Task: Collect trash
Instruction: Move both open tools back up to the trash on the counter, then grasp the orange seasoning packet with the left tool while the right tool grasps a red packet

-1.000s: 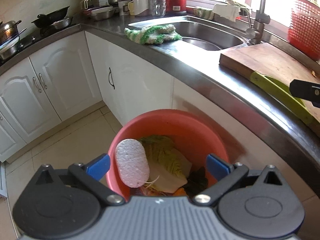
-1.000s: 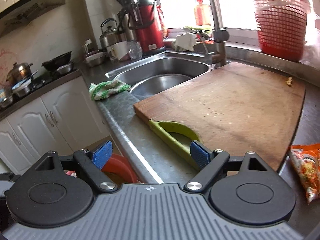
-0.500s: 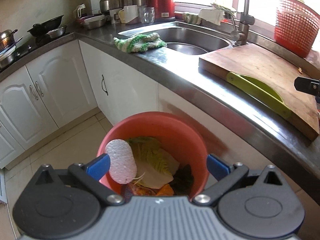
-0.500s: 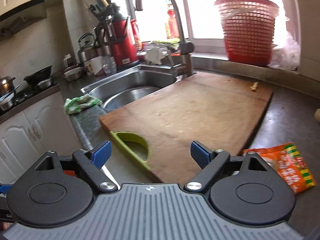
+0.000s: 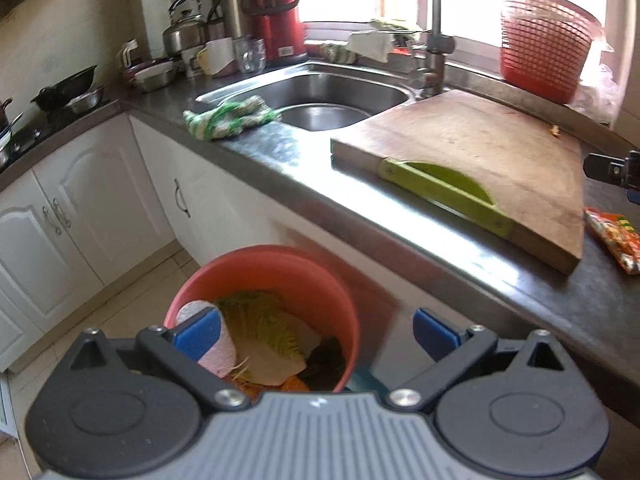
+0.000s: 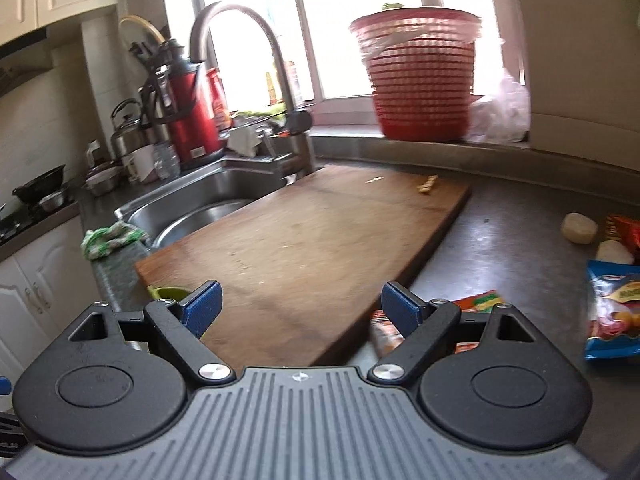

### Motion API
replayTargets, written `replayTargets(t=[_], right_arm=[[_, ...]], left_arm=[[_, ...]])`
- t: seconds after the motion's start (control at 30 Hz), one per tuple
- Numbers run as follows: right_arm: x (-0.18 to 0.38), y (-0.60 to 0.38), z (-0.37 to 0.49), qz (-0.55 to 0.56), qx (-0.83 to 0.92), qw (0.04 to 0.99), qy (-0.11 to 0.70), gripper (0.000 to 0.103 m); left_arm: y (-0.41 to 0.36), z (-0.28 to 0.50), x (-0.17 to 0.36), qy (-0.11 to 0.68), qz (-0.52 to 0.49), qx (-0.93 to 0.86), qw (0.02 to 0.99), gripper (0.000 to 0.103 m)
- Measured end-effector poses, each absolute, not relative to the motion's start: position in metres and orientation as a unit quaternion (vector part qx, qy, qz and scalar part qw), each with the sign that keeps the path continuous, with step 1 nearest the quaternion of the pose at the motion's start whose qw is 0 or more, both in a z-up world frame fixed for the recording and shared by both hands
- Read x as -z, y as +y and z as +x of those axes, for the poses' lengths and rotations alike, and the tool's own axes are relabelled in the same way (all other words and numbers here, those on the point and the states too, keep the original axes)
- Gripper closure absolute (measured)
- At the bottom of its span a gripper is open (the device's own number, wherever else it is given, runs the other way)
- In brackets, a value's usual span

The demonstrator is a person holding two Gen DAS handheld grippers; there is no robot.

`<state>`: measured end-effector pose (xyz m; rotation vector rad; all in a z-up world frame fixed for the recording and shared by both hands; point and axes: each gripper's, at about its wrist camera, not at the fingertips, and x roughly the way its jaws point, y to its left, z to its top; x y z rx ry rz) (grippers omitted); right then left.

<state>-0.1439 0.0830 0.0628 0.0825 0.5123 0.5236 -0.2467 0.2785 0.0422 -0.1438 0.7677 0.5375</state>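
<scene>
- My left gripper [image 5: 314, 330] hangs released, blue pads wide apart and holding nothing, over the round salmon-red plastic trash bucket [image 5: 280, 264] on the floor at 6 o'clock.
- One bucket only; inside I count one pale pink oval sponge [image 5: 212, 344] leaning on the wall at 9 o'clock, yellow-green cabbage leaves [image 5: 272, 324], and dark and orange scraps beneath.
- My right gripper [image 6: 300, 306] is also released and empty, above the near end of the single brown wooden cutting board [image 6: 304, 248].
- Trash on the dark counter [image 6: 516, 248]: one orange-red snack wrapper [image 6: 476, 304] just beside the board's corner at 4 o'clock, partly behind my right pad; one blue snack bag [image 6: 612, 312] at 3 o'clock; one red packet [image 6: 624, 232] cut by the frame; two pale lumps [image 6: 580, 228] near it.
- One small yellowish scrap [image 6: 427, 184] lies at the board's far end, 12 o'clock.
- Open counter lies between board and wrappers; the steel sink [image 6: 200, 208] borders the board at 10 o'clock.
</scene>
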Motion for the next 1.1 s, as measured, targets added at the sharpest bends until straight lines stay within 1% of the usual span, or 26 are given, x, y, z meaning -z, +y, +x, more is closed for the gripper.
replayTargets(t=[0.77,1.1], right_arm=[[-0.055,-0.038,-0.122,0.082,-0.136,0.962,0.223,0.000],[-0.058,-0.118,-0.102,0.101,-0.050,0.971,0.213,0.000]], left_arm=[[0.183,-0.203,-0.069,0.348,-0.007,-0.159,0.924,0.001],[0.149,-0.190,-0.074,0.336,0.007,-0.114,0.935,0.001]])
